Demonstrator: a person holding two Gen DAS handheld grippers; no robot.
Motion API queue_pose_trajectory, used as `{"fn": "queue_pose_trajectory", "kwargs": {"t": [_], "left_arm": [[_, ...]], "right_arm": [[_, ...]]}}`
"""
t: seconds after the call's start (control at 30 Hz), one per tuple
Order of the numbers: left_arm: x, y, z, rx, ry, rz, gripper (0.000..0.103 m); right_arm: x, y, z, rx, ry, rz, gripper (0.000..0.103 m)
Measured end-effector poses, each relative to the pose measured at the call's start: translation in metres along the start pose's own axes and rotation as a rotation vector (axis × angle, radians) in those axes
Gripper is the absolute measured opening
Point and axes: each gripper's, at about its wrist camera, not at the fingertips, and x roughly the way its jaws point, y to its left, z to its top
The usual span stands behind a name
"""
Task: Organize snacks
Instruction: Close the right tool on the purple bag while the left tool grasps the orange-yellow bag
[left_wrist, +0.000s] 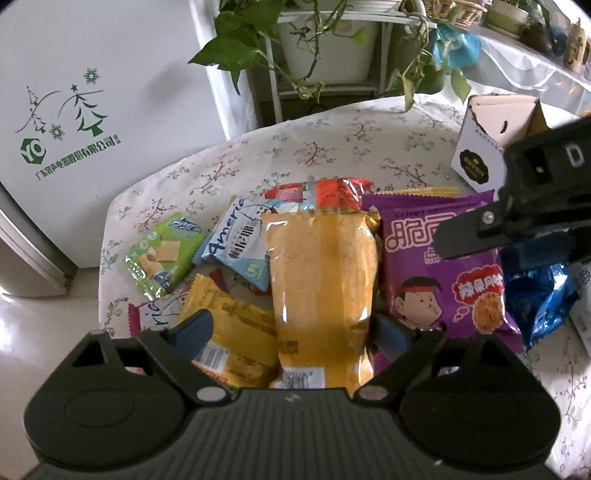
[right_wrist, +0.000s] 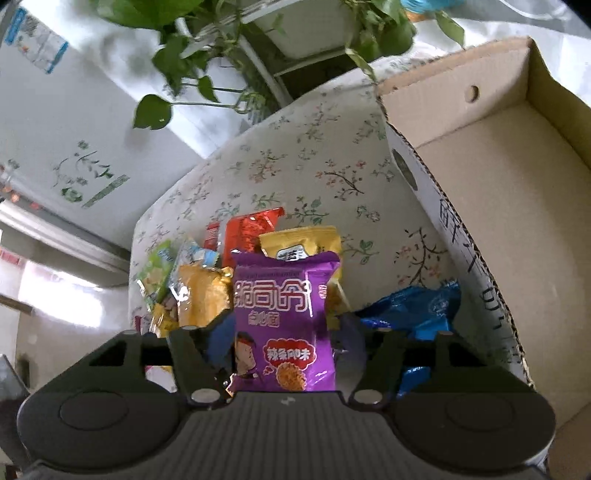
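1. Left wrist view alone showed the white fridge (left_wrist: 92, 122) w/ green tree print, filling the upper left of the frame; right wrist view caught only a slanted strip of it at far left.
2. Right wrist view alone showed inside the cardboard box (right_wrist: 509, 206), right half of the frame: open top, bare brown floor. In left wrist view only its white outer corner showed, upper right.
3. Floral tablecloth (left_wrist: 332, 147) ran across the middle of both views; potted plants (left_wrist: 258, 40) along the top edge.
4. Left gripper (left_wrist: 295, 328), bottom centre, was spread wide. Tall orange-yellow pouch (left_wrist: 321, 295) stood between its blue-padded fingers (left_wrist: 192, 328); a gap showed on the left side, right pad close to the pouch edge, contact unclear.
5. Right gripper (right_wrist: 286, 343), bottom centre of its own view, was partly spread w/ the purple snack bag (right_wrist: 284, 325) upright between the fingers; couldn't tell if the pads pressed it. In left wrist view this gripper came in from the right edge over the same bag.
6. Blue foil pack (right_wrist: 410, 310) lay just right of the purple bag, beside the box wall.
7. Smaller packs only clear in left wrist view: yellow pack (left_wrist: 229, 332) lower left, light-blue pack (left_wrist: 240, 243) and green pack (left_wrist: 162, 254) mid-left, red pack (left_wrist: 332, 192) behind the pouch.
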Motion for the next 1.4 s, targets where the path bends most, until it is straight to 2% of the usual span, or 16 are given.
{"fn": "queue_pose_trajectory", "kwargs": {"t": [0.1,0.13,0.27,0.33,0.67,0.8,0.9,0.93,0.97,1.03,1.4], "left_arm": [[0.005,-0.005,0.000,0.021,-0.001,0.009,0.091],[0.007,-0.005,-0.001,0.022,-0.003,0.009,0.088],[0.004,-0.005,-0.003,0.031,-0.012,-0.009,0.058],[0.001,-0.004,-0.004,0.034,-0.012,-0.018,0.054],[-0.015,0.018,-0.014,-0.040,0.021,-0.091,0.052],[-0.017,0.023,-0.018,-0.044,0.040,-0.060,0.052],[-0.021,0.026,-0.020,-0.063,0.039,-0.074,0.050],[-0.022,0.027,-0.020,-0.068,0.037,-0.079,0.050],[-0.023,0.028,-0.020,-0.073,0.035,-0.079,0.050],[-0.026,0.030,-0.020,-0.090,0.031,-0.078,0.050],[-0.034,0.038,-0.017,-0.148,0.004,-0.091,0.045]], "right_arm": [[0.005,0.001,0.000,0.027,0.012,0.007,0.077],[0.007,0.002,0.000,0.031,0.014,0.006,0.078],[0.016,0.007,-0.001,0.028,0.026,-0.007,0.079],[0.020,0.009,-0.001,0.018,0.030,-0.021,0.079],[0.030,0.018,-0.004,-0.043,0.031,-0.073,0.085],[0.037,0.023,-0.005,-0.062,0.043,-0.100,0.085],[0.041,0.027,-0.007,-0.079,0.043,-0.126,0.085],[0.043,0.028,-0.008,-0.085,0.043,-0.135,0.084],[0.045,0.030,-0.008,-0.092,0.043,-0.146,0.077],[0.047,0.031,-0.009,-0.104,0.039,-0.168,0.074],[0.019,0.037,-0.008,-0.158,-0.013,-0.093,0.073]]}}
